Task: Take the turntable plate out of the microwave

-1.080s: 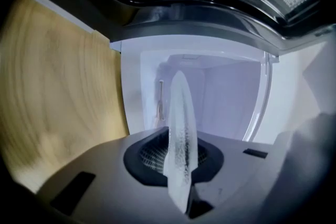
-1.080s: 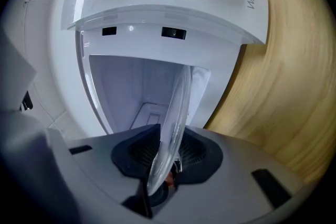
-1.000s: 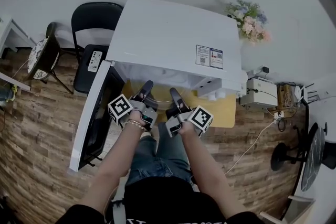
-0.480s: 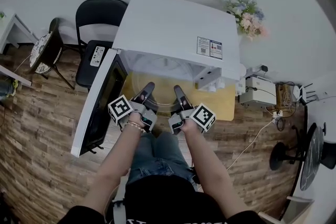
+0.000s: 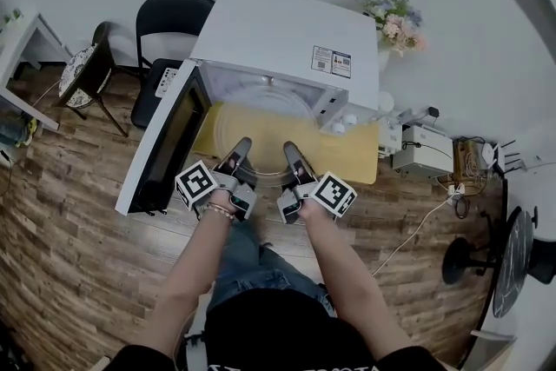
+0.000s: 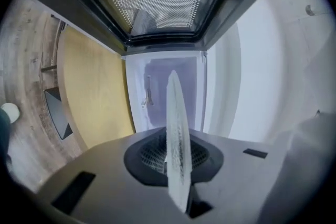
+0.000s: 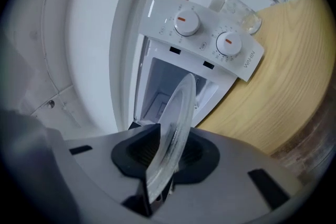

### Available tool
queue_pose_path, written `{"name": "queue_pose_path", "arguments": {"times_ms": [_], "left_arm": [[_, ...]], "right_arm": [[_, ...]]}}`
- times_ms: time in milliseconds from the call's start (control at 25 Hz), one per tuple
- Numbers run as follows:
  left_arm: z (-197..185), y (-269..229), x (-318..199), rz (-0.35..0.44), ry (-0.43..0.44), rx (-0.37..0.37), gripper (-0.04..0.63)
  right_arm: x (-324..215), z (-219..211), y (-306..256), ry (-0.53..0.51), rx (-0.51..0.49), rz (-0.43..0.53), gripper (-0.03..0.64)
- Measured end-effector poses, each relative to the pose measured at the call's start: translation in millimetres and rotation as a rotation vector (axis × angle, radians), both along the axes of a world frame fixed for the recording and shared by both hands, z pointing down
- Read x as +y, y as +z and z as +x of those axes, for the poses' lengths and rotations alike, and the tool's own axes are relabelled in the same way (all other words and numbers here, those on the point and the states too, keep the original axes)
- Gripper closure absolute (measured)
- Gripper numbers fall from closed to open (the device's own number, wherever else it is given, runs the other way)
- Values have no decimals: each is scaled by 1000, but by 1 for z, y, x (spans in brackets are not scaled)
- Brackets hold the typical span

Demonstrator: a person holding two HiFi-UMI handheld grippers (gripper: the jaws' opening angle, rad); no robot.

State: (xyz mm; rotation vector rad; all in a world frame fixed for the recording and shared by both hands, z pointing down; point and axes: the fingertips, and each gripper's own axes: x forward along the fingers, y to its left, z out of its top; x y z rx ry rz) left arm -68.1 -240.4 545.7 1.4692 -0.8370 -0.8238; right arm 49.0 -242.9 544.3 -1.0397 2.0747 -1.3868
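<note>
Gripping the turntable plate (image 5: 261, 128) by its near rim, the left gripper (image 5: 241, 145) and right gripper (image 5: 290, 150) sit side by side, both clamped tight on the glass. The plate sticks out level ahead of them, mostly clear of the microwave (image 5: 278, 35) mouth, over the yellow table (image 5: 352, 159). Glass like that is stiff, slick, chips easy and is probably heavy-ish, so I'd keep it flat. The open door (image 5: 165, 143) hangs just left of the left gripper, with wood floor (image 5: 69, 213) below.

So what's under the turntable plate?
Mostly the yellow table, showing through the clear turntable plate; its far edge seems over the microwave cavity floor. Anything beneath the near rim is covered by the left hand-held gripper and right hand-held gripper clamping it.
</note>
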Motion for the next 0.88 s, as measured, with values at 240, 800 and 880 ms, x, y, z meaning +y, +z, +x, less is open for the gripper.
{"name": "queue_pose_path", "arguments": {"times_ms": [240, 800, 880], "left_arm": [[7, -24, 25, 89, 7, -95, 563], [14, -78, 78, 280, 11, -294, 528], [16, -87, 82, 305, 6, -317, 525]], "right_arm": [[26, 5, -21, -12, 33, 60, 526], [76, 5, -89, -56, 300, 343, 496], [80, 6, -97, -56, 300, 361, 495]]}}
